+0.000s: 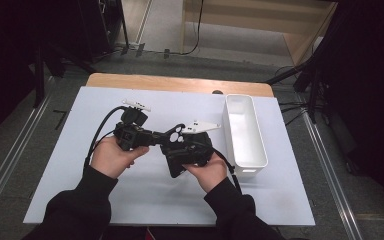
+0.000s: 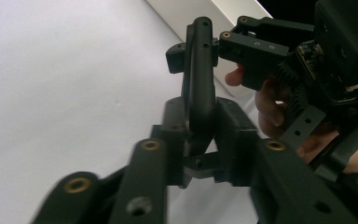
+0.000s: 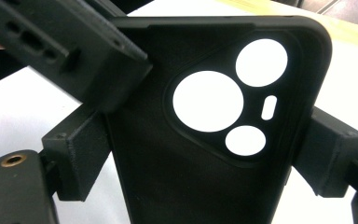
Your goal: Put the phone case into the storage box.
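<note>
Currently we are holding a black phone case off the white table between both grippers, just left of the empty white bin. We are gripping the case across its width with the right gripper: its jaws are standing wide, one pad on each long side, and the camera cut-outs are sitting between them in the right gripper view. We are pinching the case's edge with the left gripper, jaws nearly shut, the pads pressing on either face of the thin wall; the right gripper's jaw tips are showing beyond it in the left gripper view.

We are judging the risks as follows. The case looks like soft, flexible material, so two grips pulling in different directions could be twisting or bowing it. The left grip is resting on a narrow rim, and any tilt of that hand could be letting the rim slide out. If either grip is loosening before the other is carrying the load, the case could be swinging down or dropping onto the table short of the bin.
</note>
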The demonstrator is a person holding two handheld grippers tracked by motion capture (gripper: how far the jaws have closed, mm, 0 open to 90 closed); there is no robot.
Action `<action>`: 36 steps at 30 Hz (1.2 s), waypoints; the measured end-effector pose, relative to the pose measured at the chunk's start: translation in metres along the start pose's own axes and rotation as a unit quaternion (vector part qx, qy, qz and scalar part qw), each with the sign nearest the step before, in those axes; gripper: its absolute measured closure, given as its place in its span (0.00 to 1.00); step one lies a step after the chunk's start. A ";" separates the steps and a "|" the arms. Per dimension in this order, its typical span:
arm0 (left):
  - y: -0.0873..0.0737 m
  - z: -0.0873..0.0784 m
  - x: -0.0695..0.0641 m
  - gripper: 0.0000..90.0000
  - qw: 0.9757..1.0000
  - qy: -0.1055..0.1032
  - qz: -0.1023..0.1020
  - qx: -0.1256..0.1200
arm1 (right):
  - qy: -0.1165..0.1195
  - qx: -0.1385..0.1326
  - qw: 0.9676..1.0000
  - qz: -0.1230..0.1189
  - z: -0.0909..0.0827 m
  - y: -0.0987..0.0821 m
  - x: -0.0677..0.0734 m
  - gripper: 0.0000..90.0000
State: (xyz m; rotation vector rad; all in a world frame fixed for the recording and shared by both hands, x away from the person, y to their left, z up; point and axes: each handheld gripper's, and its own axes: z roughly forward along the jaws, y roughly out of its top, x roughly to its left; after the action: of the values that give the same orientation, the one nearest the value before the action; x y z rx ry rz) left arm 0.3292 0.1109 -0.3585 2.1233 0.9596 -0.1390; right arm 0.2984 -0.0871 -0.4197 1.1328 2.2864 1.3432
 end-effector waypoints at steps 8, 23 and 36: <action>0.001 -0.007 0.002 0.56 1.000 -0.001 0.004 -0.018 | 0.006 0.007 1.000 0.000 0.000 0.000 -0.001 0.14; 0.002 -0.034 0.015 0.38 0.997 0.010 0.035 -0.069 | 0.021 0.018 1.000 0.001 -0.001 0.000 -0.004 0.14; -0.006 -0.019 0.033 0.33 0.997 0.023 0.069 -0.037 | 0.029 0.013 1.000 0.002 -0.010 0.003 -0.010 0.14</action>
State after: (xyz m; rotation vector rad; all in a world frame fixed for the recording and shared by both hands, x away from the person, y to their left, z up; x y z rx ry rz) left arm 0.3443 0.1459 -0.3622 2.1239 0.8275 0.0149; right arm 0.3004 -0.0996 -0.4137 1.1215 2.3490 1.3686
